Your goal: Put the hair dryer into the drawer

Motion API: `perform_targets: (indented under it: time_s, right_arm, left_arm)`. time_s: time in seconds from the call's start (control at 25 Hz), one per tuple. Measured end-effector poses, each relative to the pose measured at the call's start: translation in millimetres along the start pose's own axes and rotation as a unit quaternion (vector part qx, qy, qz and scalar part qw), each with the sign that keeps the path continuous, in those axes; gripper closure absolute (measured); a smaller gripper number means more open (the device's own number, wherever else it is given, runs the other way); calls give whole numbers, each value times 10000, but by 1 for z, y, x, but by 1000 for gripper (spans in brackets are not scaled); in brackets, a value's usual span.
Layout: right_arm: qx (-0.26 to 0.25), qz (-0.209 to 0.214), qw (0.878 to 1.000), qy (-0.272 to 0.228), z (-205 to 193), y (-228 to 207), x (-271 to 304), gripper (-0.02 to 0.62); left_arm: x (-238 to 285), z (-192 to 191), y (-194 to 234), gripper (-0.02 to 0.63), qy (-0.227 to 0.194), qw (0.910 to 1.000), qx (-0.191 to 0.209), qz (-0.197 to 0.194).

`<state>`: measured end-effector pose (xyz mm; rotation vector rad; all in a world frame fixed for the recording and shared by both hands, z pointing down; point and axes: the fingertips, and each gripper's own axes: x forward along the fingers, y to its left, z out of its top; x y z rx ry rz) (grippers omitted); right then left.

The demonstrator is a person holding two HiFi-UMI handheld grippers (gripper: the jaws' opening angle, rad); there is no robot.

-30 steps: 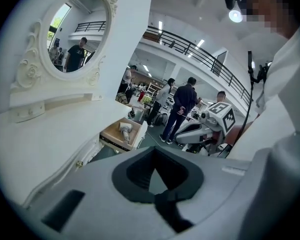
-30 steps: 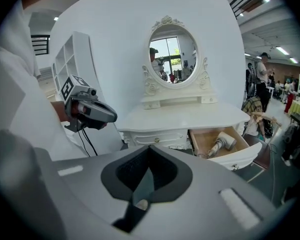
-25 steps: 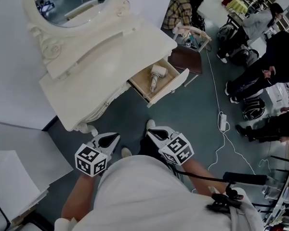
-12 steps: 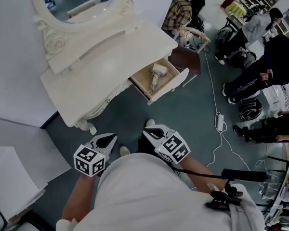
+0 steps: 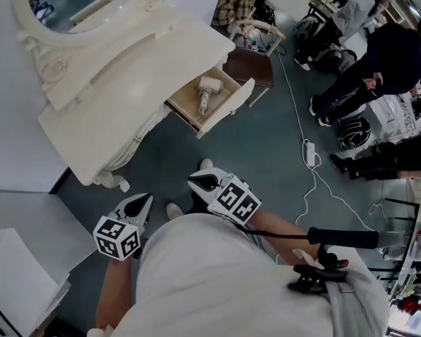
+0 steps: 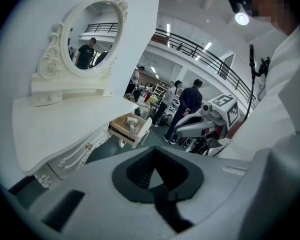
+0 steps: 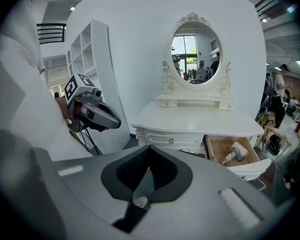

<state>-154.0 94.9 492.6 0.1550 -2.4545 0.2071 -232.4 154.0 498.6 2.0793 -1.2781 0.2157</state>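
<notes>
Grey-green flooring (image 5: 266, 153) runs beneath a white dressing table (image 5: 126, 76) at the far left, topped by an oval mirror (image 5: 56, 2). A brown chair (image 5: 251, 65) stands just beyond the table's right end. Several people (image 5: 368, 62) stand at the far right, and a white power cable (image 5: 309, 153) trails over the floor near them. The drawer (image 5: 223, 111), wood-lined with a white front, is pulled out at the table's right end. In it lies the hair dryer (image 5: 205, 93), pale cream with its head toward the far side. Bare floor separates the drawer from the left gripper (image 5: 146, 198) and the right gripper (image 5: 194, 181). Both are held near the person's white shirt (image 5: 217, 279), jaws clenched on nothing.
</notes>
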Motion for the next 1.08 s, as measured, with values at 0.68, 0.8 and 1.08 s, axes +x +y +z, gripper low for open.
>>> perform_targets:
  time_s: [0.68, 0.8, 1.08]
  right_arm:
    - [593, -405, 9972, -207, -52, -63, -50, 597]
    - [736, -483, 9958, -259, -62, -90, -63, 597]
    - [735, -471, 9959, -246, -68, -178, -100, 597]
  left_arm:
    - [97, 17, -44, 604, 624, 9959, 415, -506]
    - [125, 28, -47, 604, 704, 9953, 440, -499]
    - [202, 96, -48, 604, 466, 9980, 396, -156]
